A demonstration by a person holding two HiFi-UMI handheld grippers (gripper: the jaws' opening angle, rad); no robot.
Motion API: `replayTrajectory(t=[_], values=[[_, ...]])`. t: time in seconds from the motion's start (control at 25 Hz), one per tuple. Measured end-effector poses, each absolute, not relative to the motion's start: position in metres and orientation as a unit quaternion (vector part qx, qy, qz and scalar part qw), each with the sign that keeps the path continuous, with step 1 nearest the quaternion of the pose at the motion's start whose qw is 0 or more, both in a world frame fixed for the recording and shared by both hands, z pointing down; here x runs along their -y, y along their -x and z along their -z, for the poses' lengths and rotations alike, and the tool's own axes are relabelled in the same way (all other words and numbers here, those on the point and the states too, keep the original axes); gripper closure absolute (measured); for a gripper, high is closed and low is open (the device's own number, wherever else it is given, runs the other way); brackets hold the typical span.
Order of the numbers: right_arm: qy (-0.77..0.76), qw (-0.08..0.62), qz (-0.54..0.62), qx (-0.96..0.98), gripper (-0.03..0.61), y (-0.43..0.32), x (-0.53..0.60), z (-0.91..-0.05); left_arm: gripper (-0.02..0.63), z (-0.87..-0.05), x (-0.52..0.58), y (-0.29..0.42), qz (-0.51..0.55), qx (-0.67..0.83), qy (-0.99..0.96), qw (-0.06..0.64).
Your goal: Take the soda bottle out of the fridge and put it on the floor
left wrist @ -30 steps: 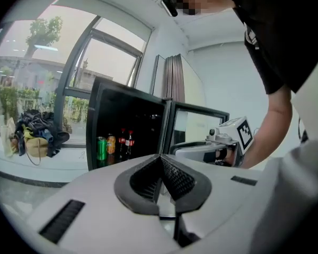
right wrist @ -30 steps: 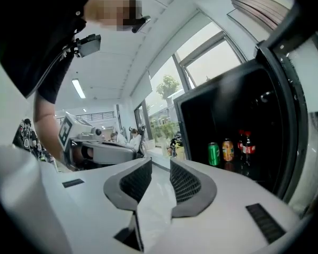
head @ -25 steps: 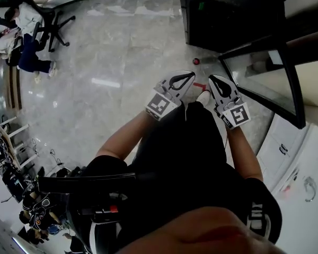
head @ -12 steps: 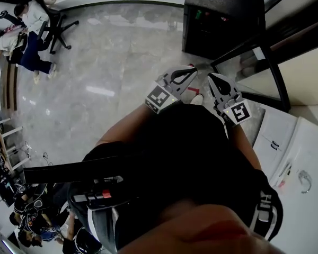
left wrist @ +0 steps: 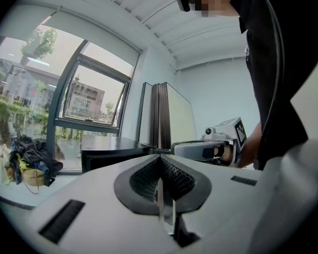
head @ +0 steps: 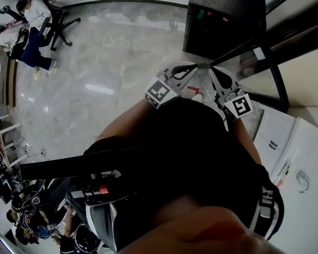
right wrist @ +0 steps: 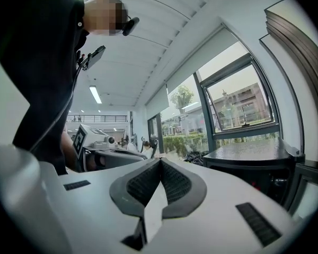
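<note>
The black fridge (head: 222, 15) stands on the marble floor (head: 122, 52) with its glass door (head: 252, 70) swung open and green and red spots inside. Just before the fridge, the left gripper (head: 193, 66) and right gripper (head: 213, 70) hover side by side, each pressed together and empty. No view lets the soda bottle be made out.

To the left of my left gripper (head: 195, 65) the marble floor (head: 111, 67) lies open, all the way to an office chair (head: 58, 20) and a person (head: 29, 36) at its far left corner. Straight ahead the black fridge (head: 222, 20) stands near both closed tips, and a dark-framed glass door (head: 265, 75) stands out along the right of my right gripper (head: 212, 69). A white cabinet (head: 302, 152) blocks the floor's right edge beside me, so the only wide passage is to the left.
</note>
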State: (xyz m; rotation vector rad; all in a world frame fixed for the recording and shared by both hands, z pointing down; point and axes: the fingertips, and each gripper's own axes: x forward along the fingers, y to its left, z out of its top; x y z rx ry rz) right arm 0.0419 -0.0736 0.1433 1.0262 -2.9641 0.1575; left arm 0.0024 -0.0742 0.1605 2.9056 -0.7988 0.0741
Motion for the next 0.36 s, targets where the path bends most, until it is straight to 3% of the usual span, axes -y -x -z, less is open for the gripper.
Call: replayTrajectory(t=[0.36], values=[[-0.320, 0.007, -0.042, 0.946, 0.567, -0.0345, 0.0737, -0.1425, 0.612, -0.1525, 0.0780, -0.0064, -0.024, 0.253, -0.966, 0.053]])
